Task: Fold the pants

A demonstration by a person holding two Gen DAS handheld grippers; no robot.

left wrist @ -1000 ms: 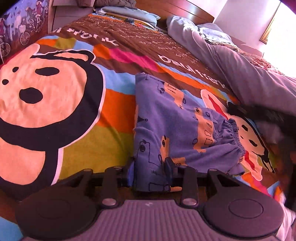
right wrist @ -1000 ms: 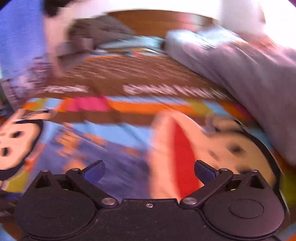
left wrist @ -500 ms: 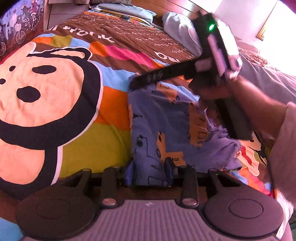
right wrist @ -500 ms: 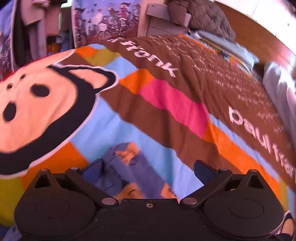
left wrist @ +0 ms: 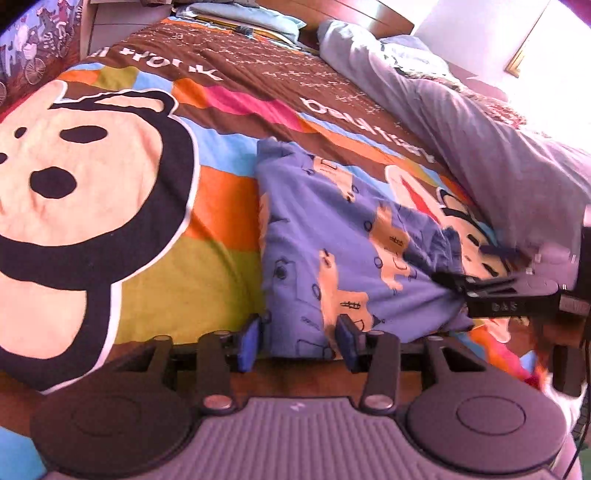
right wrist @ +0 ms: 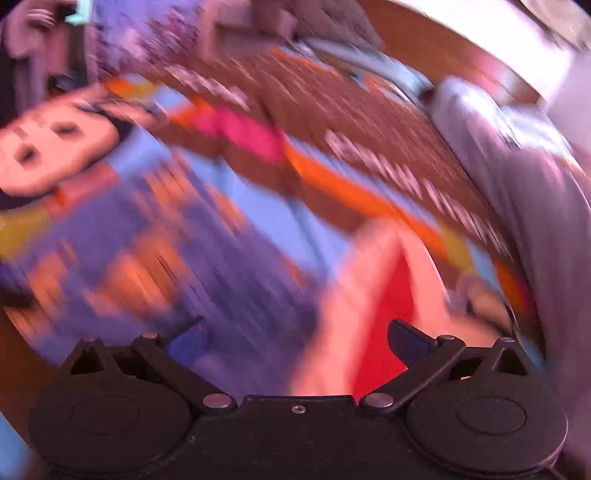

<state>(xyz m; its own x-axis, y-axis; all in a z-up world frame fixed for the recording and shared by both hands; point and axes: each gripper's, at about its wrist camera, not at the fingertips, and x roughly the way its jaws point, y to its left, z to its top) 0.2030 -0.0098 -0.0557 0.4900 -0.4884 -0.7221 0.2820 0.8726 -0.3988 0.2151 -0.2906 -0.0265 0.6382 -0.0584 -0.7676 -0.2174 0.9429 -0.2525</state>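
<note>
Folded purple pants with orange animal prints lie on the colourful bedspread. My left gripper holds the near edge of the pants between its blue pads, the jaws closed onto the cloth. My right gripper shows in the left wrist view at the pants' right edge, touching the waistband side. In its own blurred view the right gripper stands open and empty above the pants and the bedspread.
A grey duvet is heaped along the right side of the bed. Pillows and a wooden headboard are at the far end. The bed's near edge runs just under my left gripper.
The right gripper has swung from the far end of the pants down to their right edge. Its view is now motion-blurred. The left gripper has kept its hold.
</note>
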